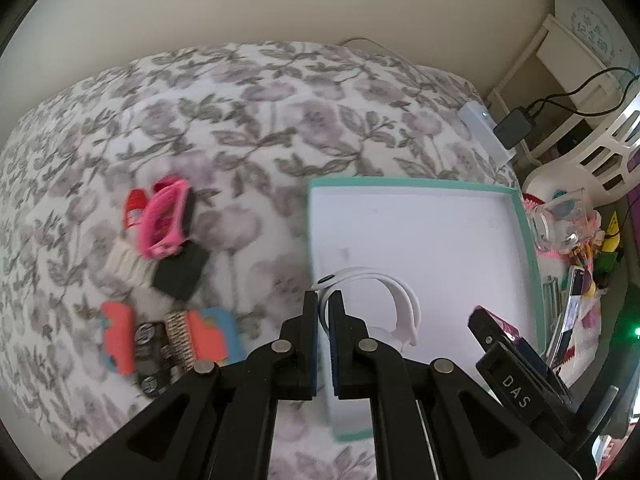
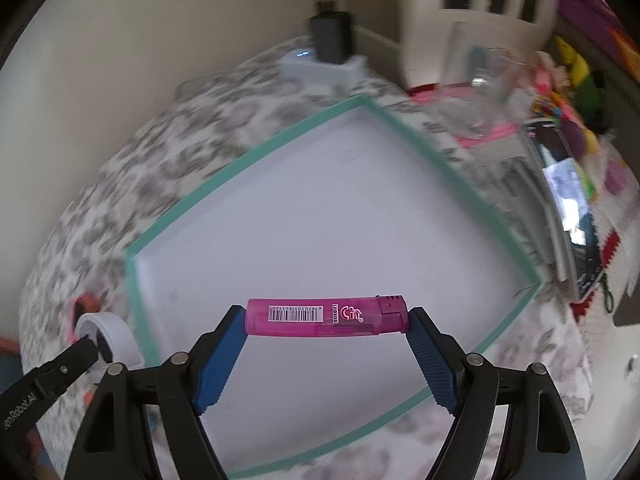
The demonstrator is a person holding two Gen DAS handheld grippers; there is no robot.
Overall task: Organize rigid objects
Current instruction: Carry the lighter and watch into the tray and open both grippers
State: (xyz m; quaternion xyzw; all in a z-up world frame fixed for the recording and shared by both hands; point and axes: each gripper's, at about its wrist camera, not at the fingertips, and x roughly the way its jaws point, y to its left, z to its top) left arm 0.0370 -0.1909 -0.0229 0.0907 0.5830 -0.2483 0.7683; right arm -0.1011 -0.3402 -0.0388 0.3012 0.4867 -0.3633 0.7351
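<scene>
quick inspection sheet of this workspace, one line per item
surface: floral bedspread.
job's things: white-floored box with teal rim is empty; pink lighter and white band held above it; pile of small items left of the box.
clutter: colourful oddments right of the box.
grippers: left gripper shut on band; right gripper clamps lighter endwise.
cables: black cable to adapter.
surroundings: cream wall, white basket.

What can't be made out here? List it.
- Left wrist view: motion blur smears the small coloured items piled on the floral bedspread.
- Left wrist view: the white curved plastic band is partly hidden by the left hand-held gripper.
- Right wrist view: blur hides the clutter beyond the teal-rimmed white tray.
</scene>
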